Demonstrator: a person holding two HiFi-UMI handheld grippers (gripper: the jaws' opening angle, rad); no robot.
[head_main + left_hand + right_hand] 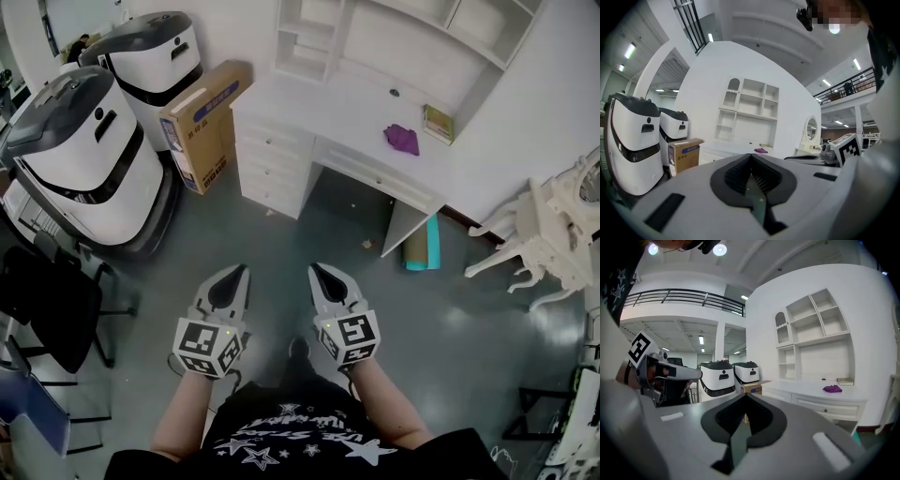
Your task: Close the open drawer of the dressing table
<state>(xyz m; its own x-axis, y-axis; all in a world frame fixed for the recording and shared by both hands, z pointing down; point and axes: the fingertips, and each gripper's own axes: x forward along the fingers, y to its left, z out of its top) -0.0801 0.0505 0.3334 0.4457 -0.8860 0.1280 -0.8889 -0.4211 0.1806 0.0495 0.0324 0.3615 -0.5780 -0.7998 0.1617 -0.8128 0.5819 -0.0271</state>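
Note:
The white dressing table [319, 103] stands against the far wall, with a stack of drawers on its left. A long drawer [375, 176] under its top stands slightly pulled out over the knee space; it also shows in the right gripper view as the drawer [829, 408]. My left gripper [242, 270] and right gripper [314, 270] hang side by side over the grey floor, well short of the table. Both point toward it and nothing is between their jaws. In their own views the left gripper [751, 155] and the right gripper [745, 395] show tips pressed together.
A purple cloth [401, 139] and a small book [437, 123] lie on the tabletop. A cardboard box [206, 122] leans at the table's left, beside two white machines [84, 159]. A black chair [47, 300] is at my left, a white ornate stand [544, 225] at right, and a teal roll [417, 253] under the table.

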